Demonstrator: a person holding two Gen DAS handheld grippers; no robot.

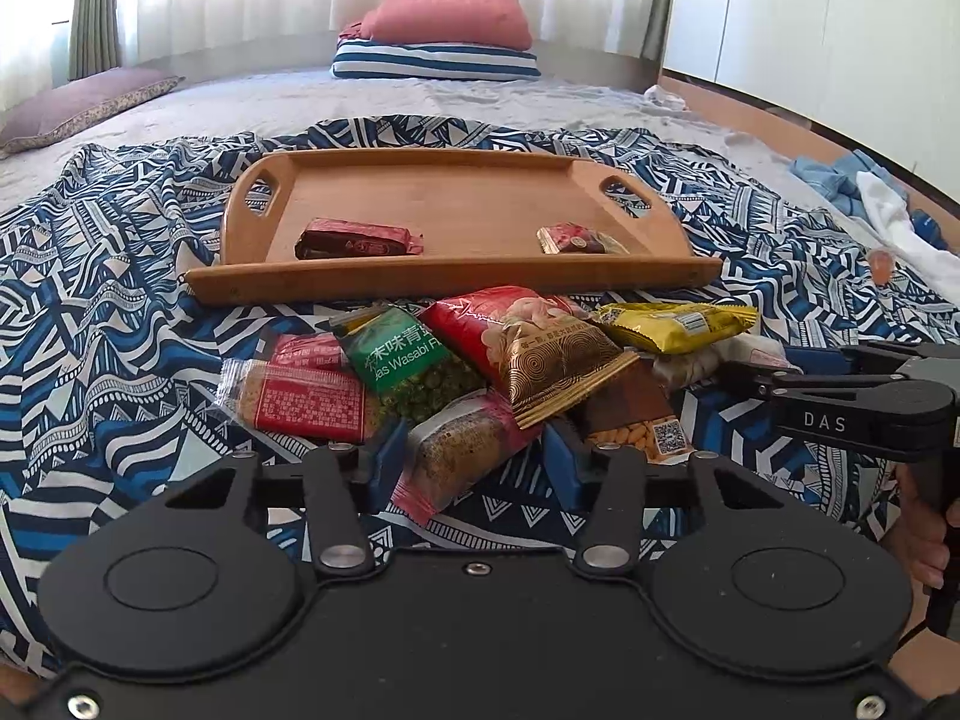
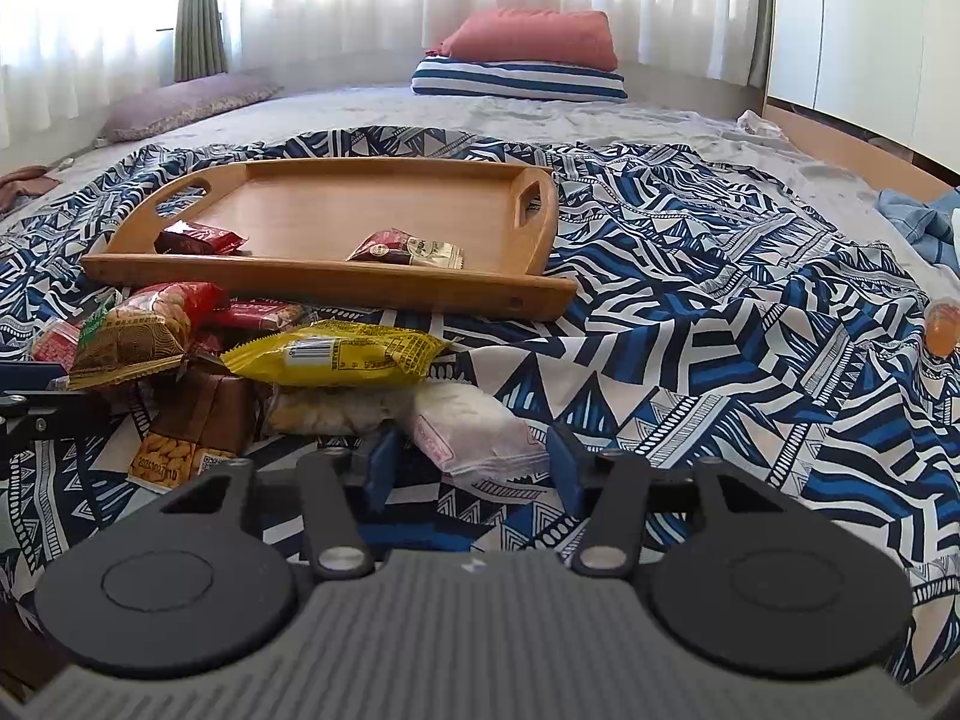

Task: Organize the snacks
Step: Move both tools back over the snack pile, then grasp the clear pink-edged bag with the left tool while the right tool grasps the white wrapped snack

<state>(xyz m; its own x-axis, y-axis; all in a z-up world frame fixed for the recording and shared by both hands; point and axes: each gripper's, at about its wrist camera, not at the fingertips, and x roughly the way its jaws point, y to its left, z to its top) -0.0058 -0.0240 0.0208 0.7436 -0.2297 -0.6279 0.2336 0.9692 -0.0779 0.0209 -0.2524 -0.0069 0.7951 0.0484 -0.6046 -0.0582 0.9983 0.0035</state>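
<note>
A wooden tray (image 1: 456,285) lies on the patterned cloth and holds a dark red packet (image 1: 358,238) and a small red-gold packet (image 1: 576,238). A pile of snack packets lies in front of it: a green wasabi pea bag (image 1: 414,360), a red-gold bag (image 1: 528,348), a yellow packet (image 1: 675,324). My left gripper (image 1: 474,468) is open, its fingers either side of a speckled red-ended packet (image 1: 462,450). My right gripper (image 2: 471,468) is open around a white-pink packet (image 2: 474,429); it also shows in the left wrist view (image 1: 756,375).
A small orange jelly cup (image 2: 942,327) lies on the cloth at the right. Blue and white clothes (image 1: 870,198) lie at the bed's right edge. Stacked pillows (image 1: 438,48) sit at the far end, a purple pillow (image 1: 84,102) at the far left.
</note>
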